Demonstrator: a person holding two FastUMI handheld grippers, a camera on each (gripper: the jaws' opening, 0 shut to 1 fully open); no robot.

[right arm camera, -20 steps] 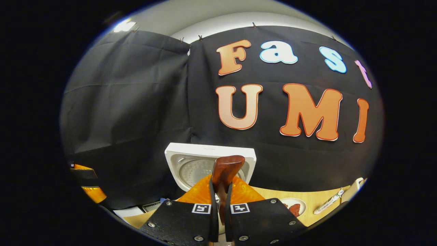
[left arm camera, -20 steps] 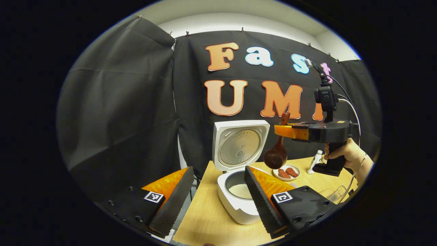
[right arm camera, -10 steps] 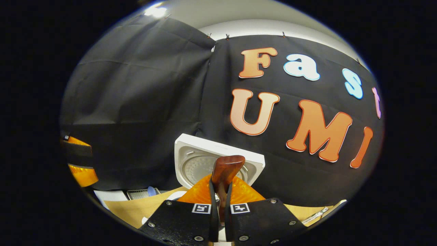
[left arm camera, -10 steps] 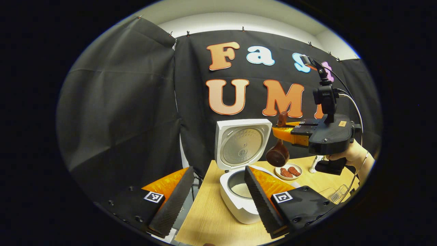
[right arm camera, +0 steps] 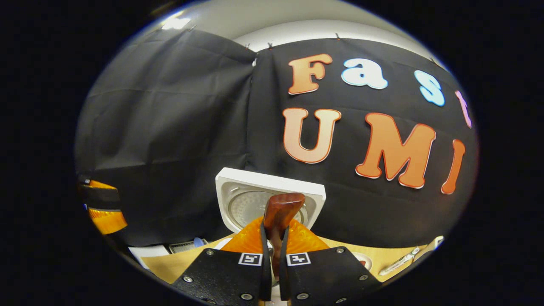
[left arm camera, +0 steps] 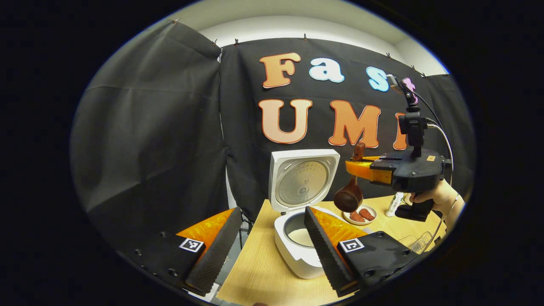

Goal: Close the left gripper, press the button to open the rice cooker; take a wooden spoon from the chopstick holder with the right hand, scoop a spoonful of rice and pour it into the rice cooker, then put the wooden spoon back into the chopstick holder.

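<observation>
1. Wooden table (left arm camera: 259,272): holds rice cooker (left arm camera: 297,250), lid up, and small plate (left arm camera: 359,216).
2. Left gripper (left arm camera: 267,238): jaws wide, holding nothing.
3. Right gripper (right arm camera: 272,238): clamped on wooden spoon (left arm camera: 349,197), hanging above table beside cooker.

A staged recording booth, not a lived-in kitchen: black cloth (left arm camera: 148,140) is clipped up as walls on every visible side, with a plain pale wall (left arm camera: 297,27) above it. A light wooden tabletop (left arm camera: 259,272) carries kitchen props (an open white rice cooker (left arm camera: 299,250), a small plate of food (left arm camera: 359,216)). A hand (left arm camera: 437,197) holds a hand-held gripper (left arm camera: 355,168) with a camera rigged on top.
</observation>
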